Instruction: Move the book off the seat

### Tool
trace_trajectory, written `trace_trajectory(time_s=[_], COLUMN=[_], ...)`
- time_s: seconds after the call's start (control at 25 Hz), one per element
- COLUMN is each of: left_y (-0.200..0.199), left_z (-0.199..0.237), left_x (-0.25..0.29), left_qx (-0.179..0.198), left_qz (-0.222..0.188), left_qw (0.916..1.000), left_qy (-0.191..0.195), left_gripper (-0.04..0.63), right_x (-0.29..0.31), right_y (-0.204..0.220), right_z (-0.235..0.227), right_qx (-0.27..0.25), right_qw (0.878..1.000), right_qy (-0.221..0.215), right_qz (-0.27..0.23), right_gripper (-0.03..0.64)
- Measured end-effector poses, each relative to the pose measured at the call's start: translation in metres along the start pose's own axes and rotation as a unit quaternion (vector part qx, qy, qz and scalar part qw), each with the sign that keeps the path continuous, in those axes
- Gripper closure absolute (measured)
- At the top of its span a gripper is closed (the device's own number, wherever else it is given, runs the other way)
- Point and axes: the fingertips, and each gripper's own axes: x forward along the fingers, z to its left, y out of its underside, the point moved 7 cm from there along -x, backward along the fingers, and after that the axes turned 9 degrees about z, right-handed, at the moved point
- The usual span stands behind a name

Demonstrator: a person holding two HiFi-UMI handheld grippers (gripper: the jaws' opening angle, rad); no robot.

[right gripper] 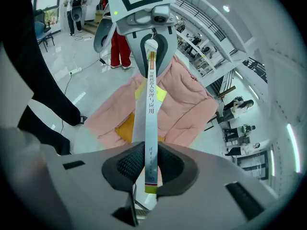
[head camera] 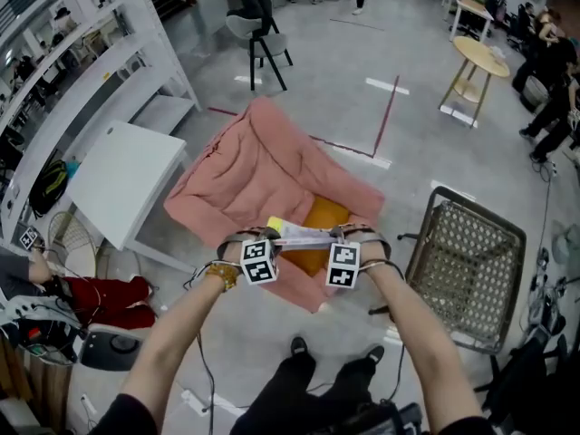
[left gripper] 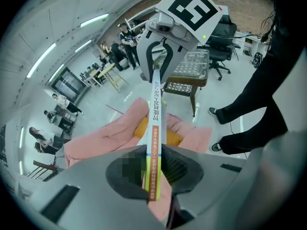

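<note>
A thin book (head camera: 304, 236) with a white spine hangs level above the orange seat (head camera: 322, 216) of a chair draped in a pink quilt (head camera: 258, 170). My left gripper (head camera: 270, 237) is shut on the book's left end and my right gripper (head camera: 337, 237) on its right end. In the left gripper view the spine (left gripper: 157, 128) runs from my pads (left gripper: 177, 169) up to the right gripper (left gripper: 161, 63). The right gripper view shows the spine (right gripper: 150, 119) pinched between its pads (right gripper: 127, 166), with the left gripper (right gripper: 151, 51) clamped on the far end. The book is clear of the cushion (right gripper: 127, 126).
A white table (head camera: 127, 184) stands to the left of the pink chair, and a wicker chair (head camera: 467, 270) to the right. A grey chair (head camera: 258, 39) and a round wooden table (head camera: 480, 57) are farther off. My shoes (head camera: 299, 344) are just before the chair. A person in red trousers (head camera: 100, 299) sits low at the left.
</note>
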Motion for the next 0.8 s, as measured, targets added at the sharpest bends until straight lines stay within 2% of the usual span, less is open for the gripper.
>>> trace_trajectory(time_s=[0.8], left_y=[-0.118], left_z=[-0.003], left_x=[-0.004], left_qx=[0.067], left_qz=[-0.019], left_qw=[0.9975], left_qy=[-0.002], left_gripper=[0.525], right_x=[-0.034], right_y=[0.114], right_z=[0.012], right_qx=[0.053], right_qw=[0.998], right_qy=[0.019], right_qz=[0.02], right_gripper=[0.546])
